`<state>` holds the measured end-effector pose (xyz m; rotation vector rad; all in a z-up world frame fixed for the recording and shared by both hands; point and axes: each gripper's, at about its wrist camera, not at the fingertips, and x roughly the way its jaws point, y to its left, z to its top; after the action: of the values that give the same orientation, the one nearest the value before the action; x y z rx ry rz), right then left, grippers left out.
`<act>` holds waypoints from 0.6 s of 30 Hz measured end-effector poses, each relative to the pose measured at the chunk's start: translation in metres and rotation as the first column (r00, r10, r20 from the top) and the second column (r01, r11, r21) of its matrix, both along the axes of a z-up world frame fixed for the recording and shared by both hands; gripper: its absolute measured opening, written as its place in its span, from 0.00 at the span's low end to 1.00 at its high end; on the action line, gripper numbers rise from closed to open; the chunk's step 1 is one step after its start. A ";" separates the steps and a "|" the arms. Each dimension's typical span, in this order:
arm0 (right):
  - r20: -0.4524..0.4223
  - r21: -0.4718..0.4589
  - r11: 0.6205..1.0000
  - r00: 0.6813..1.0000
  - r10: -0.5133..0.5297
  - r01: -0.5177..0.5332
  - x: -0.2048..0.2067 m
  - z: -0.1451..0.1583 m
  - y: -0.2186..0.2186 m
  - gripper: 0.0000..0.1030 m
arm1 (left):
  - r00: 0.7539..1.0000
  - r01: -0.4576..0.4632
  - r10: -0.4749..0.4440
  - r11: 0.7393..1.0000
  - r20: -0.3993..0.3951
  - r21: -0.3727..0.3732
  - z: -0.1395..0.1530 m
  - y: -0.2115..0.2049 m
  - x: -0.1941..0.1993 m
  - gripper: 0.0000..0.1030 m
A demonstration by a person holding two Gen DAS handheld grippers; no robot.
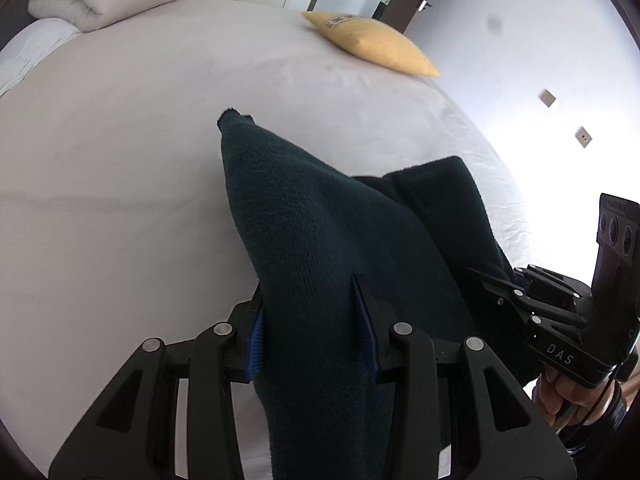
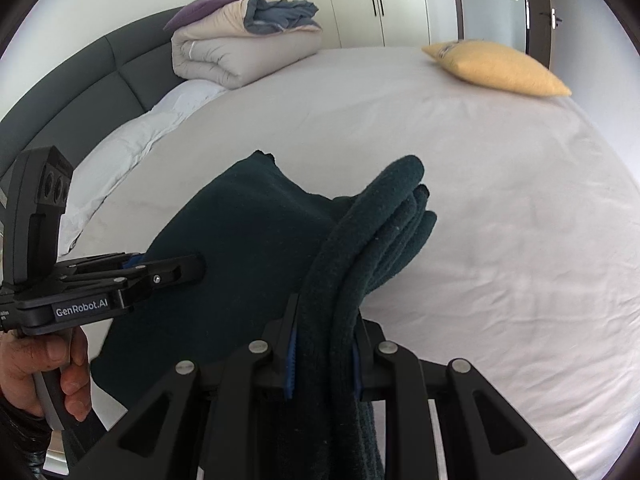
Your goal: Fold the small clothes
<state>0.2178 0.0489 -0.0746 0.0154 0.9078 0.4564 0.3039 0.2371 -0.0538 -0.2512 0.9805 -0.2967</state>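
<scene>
Over the grey-sheeted bed (image 2: pixel 460 160) my left gripper (image 1: pixel 312 332) and right gripper (image 2: pixel 324 356) each pinch the dark green knitted garment (image 1: pixel 320 232), stretched between them, neither nearer.

**Dark green knit against a pale bed**

The dark green, fuzzy knit garment (image 1: pixel 320 240) is one plain colour, with no print (it looks almost black in shadow). The left hand-held gripper (image 1: pixel 314 336) and right hand-held gripper (image 2: pixel 324 360) are matte black with ribbed blue pads (image 1: pixel 255 340) and silver pivot pins. The bed sheet (image 2: pixel 480 200) is plain off-white. A mustard-yellow cushion (image 2: pixel 496 66), a beige folded duvet (image 2: pixel 240 52) with grey-blue lining, a purple pillow (image 2: pixel 212 4) and a charcoal padded headboard (image 2: pixel 80 80) lie behind.
</scene>
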 end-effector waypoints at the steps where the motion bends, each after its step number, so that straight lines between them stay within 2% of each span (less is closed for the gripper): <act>1: -0.006 0.002 1.000 1.000 -0.005 0.005 -0.001 -0.004 0.001 0.21 | 1.000 -0.002 0.002 1.000 -0.002 -0.003 -0.004 0.003 0.001 0.35; 4: -0.030 0.027 0.999 0.998 -0.047 0.047 -0.002 -0.017 -0.002 0.21 | 1.000 0.008 -0.008 1.000 -0.007 -0.010 -0.020 0.003 0.005 0.35; 7: -0.053 0.046 0.996 0.996 -0.076 0.078 -0.005 -0.029 -0.015 0.22 | 1.000 0.016 -0.016 1.000 -0.013 0.025 -0.037 0.000 0.002 0.35; 9: -0.086 0.032 0.995 0.992 -0.090 0.093 -0.003 -0.045 -0.023 0.23 | 1.000 0.001 0.000 1.000 -0.030 0.012 -0.051 0.007 0.000 0.39; 10: -0.108 0.036 0.994 0.989 -0.103 0.107 0.000 -0.053 -0.028 0.26 | 0.999 -0.008 0.008 1.000 -0.034 -0.010 -0.056 0.011 -0.001 0.44; 11: -0.138 0.079 0.989 0.984 -0.116 0.128 0.000 -0.063 -0.038 0.27 | 0.999 -0.014 0.012 0.999 -0.032 -0.046 -0.061 0.016 -0.004 0.46; 13: -0.171 0.150 0.973 0.974 -0.147 0.173 0.001 -0.069 -0.056 0.50 | 1.000 -0.016 0.014 0.996 -0.028 -0.082 -0.065 0.021 -0.010 0.47; 14: -0.188 0.183 0.962 0.968 -0.168 0.203 -0.001 -0.071 -0.066 0.54 | 1.000 -0.015 0.012 0.995 -0.026 -0.095 -0.066 0.024 -0.013 0.48; 16: -0.208 0.239 0.943 0.961 -0.184 0.233 -0.006 -0.071 -0.083 0.56 | 0.999 -0.022 0.019 0.995 -0.031 -0.102 -0.065 0.030 -0.024 0.48; 18: -0.206 0.261 0.930 0.956 -0.209 0.260 -0.014 -0.066 -0.097 0.56 | 0.999 -0.046 0.046 0.996 -0.003 -0.080 -0.052 0.037 -0.033 0.48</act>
<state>0.2034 -0.0483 -0.1403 0.4319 0.9916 0.3617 0.2706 0.2745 -0.1056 -0.3469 0.9640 -0.2937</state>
